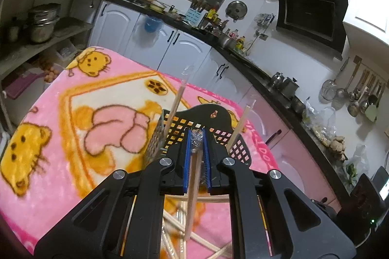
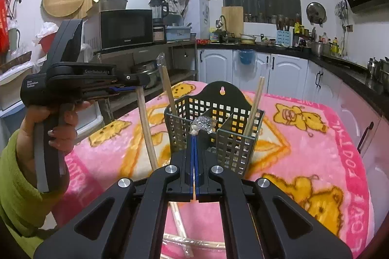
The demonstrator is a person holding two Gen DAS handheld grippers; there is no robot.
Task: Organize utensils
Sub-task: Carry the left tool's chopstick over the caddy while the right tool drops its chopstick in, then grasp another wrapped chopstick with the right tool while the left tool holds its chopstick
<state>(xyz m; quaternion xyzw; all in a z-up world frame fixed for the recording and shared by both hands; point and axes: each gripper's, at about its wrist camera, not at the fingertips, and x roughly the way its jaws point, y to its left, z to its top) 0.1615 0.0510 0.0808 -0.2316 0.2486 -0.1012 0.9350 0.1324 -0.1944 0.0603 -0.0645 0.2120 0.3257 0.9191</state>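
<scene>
A black mesh utensil caddy [image 2: 233,118] with two compartments stands on the pink blanket; it also shows in the left wrist view [image 1: 218,127]. One wrapped chopstick pair leans in its left compartment [image 2: 167,91] and one in its right [image 2: 255,108]. My left gripper [image 1: 197,137] is shut on a wrapped chopstick pair [image 1: 192,195], which hangs down in the right wrist view [image 2: 147,132], held left of the caddy. My right gripper [image 2: 195,137] is shut on another wrapped pair, whose crinkled plastic tip [image 2: 203,125] sticks out just before the caddy.
Several more wrapped chopsticks lie on the blanket beneath the grippers [image 1: 175,229], also in the right wrist view [image 2: 189,242]. The blanket-covered table [image 2: 316,161] is edged by white cabinets [image 2: 279,69] and a metal shelf with a microwave [image 2: 124,28].
</scene>
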